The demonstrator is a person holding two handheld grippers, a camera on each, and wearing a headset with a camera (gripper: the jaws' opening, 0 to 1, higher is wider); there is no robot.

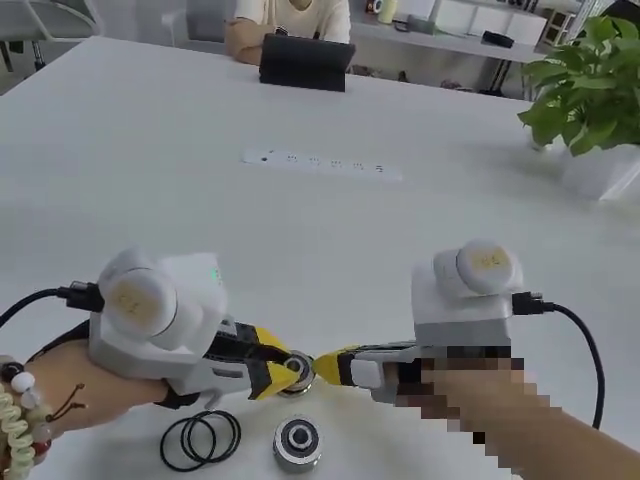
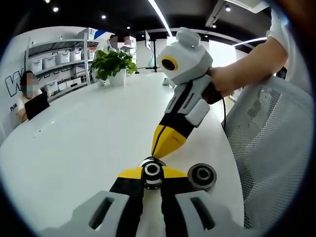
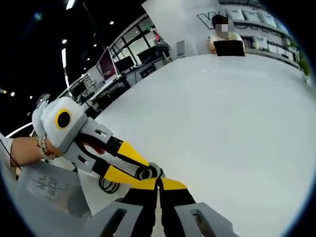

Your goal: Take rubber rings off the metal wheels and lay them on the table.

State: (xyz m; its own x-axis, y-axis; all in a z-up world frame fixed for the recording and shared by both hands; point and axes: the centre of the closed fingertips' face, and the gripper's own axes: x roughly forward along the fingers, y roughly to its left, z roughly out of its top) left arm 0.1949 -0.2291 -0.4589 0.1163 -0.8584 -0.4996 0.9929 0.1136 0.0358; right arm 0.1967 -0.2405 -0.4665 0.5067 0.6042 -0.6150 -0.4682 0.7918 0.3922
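My left gripper (image 1: 290,372) is shut on a small metal wheel (image 1: 297,371), held just above the white table (image 1: 330,240). My right gripper (image 1: 325,368) comes in from the right, jaws together, its yellow tips touching the wheel's rim. I cannot tell whether they pinch a rubber ring. In the left gripper view the wheel (image 2: 151,170) sits between my left gripper's (image 2: 151,174) tips, with the right gripper (image 2: 159,150) meeting it from above. A second wheel (image 1: 297,443) lies near the front edge. Black rubber rings (image 1: 200,438) lie overlapping to its left.
A white power strip (image 1: 320,162) lies mid-table. A potted plant (image 1: 585,95) stands at the far right. A person sits behind a dark laptop (image 1: 305,62) at the far side. A mesh chair (image 2: 276,138) stands by the table's near edge.
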